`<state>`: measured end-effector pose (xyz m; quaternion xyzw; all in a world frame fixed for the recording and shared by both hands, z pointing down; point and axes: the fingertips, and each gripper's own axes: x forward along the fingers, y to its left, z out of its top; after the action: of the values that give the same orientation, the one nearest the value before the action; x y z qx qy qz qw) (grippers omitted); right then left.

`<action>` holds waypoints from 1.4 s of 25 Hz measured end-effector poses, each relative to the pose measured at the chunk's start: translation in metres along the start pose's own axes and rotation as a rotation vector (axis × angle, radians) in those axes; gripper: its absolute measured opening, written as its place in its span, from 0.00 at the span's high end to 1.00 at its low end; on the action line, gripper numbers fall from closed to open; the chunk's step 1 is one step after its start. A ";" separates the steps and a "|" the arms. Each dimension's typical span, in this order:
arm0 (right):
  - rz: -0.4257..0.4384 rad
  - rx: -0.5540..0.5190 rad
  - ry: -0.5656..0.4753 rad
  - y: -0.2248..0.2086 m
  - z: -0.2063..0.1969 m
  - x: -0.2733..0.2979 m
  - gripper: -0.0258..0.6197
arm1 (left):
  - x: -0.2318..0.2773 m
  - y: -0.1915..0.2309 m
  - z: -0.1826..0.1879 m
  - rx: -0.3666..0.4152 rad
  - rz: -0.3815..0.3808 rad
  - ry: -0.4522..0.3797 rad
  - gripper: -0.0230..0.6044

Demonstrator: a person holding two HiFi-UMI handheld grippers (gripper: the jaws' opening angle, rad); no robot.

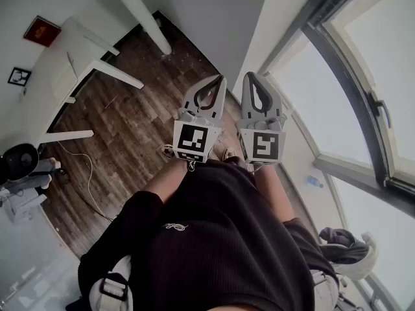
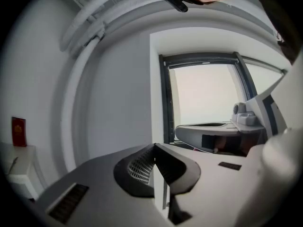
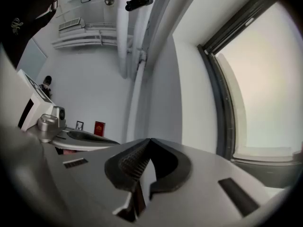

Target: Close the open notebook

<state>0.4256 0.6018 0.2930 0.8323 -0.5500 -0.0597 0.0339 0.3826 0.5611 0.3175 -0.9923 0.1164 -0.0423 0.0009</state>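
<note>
The notebook appears in none of the views. The right claw is held level nearer the window, clenched tip to tip on nothing. The left claw is just beside it on the side away from the window, likewise clenched and empty. Both point over the wood floor, and a white tabletop stands well apart from the window, against the far wall.

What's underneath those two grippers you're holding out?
Dark wooden floor and part of a shoe. The left gripper and right gripper cover whatever lies straight beneath.
</note>
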 end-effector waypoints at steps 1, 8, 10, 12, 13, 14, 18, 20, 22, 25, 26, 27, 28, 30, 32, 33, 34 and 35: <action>0.022 0.002 -0.003 0.014 0.002 0.010 0.93 | -0.007 0.015 0.001 -0.001 0.022 -0.003 0.96; 0.260 0.038 -0.038 0.131 0.012 0.075 0.93 | -0.072 0.130 -0.004 -0.020 0.262 -0.012 0.96; 0.376 0.043 -0.052 0.175 0.014 0.090 0.92 | -0.102 0.165 -0.009 -0.030 0.378 -0.010 0.96; 0.510 0.048 -0.056 0.222 0.014 0.103 0.93 | -0.136 0.198 -0.016 -0.047 0.512 -0.001 0.96; 0.567 0.051 -0.057 0.245 0.015 0.108 0.93 | -0.153 0.214 -0.019 -0.055 0.568 0.004 0.96; 0.610 0.053 -0.057 0.265 0.015 0.113 0.93 | -0.167 0.228 -0.022 -0.062 0.610 0.009 0.96; 0.717 0.056 -0.045 0.337 0.008 0.123 0.93 | -0.220 0.272 -0.039 -0.080 0.715 0.027 0.96; 0.775 0.062 -0.033 0.372 -0.001 0.125 0.93 | -0.249 0.289 -0.050 -0.094 0.777 0.035 0.96; 0.838 0.064 -0.021 0.409 0.000 0.129 0.93 | -0.275 0.308 -0.060 -0.113 0.836 0.044 0.96; 0.905 0.063 0.005 0.458 0.001 0.136 0.93 | -0.307 0.339 -0.072 -0.140 0.900 0.053 0.96; 0.921 0.055 0.003 0.472 -0.001 0.141 0.93 | -0.315 0.350 -0.077 -0.149 0.914 0.056 0.96; 0.933 0.044 -0.001 0.484 -0.004 0.147 0.92 | -0.321 0.363 -0.082 -0.157 0.924 0.059 0.96; 0.940 0.038 0.003 0.496 -0.006 0.154 0.93 | -0.326 0.375 -0.086 -0.166 0.929 0.062 0.96; 0.941 0.041 0.033 0.522 -0.007 0.167 0.92 | -0.336 0.400 -0.091 -0.183 0.923 0.067 0.96; 0.936 0.028 0.051 0.545 -0.006 0.180 0.92 | -0.345 0.424 -0.093 -0.195 0.903 0.070 0.96; 0.933 0.011 0.050 0.554 -0.006 0.188 0.92 | -0.347 0.436 -0.093 -0.201 0.890 0.071 0.96; 0.929 -0.003 0.047 0.562 -0.006 0.196 0.92 | -0.348 0.448 -0.095 -0.208 0.877 0.074 0.96; 0.922 -0.012 0.049 0.569 -0.005 0.205 0.92 | -0.348 0.459 -0.097 -0.215 0.865 0.078 0.96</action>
<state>-0.0129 0.1899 0.3547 0.5018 -0.8615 -0.0222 0.0748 -0.0691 0.1958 0.3793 -0.8444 0.5244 -0.0631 -0.0891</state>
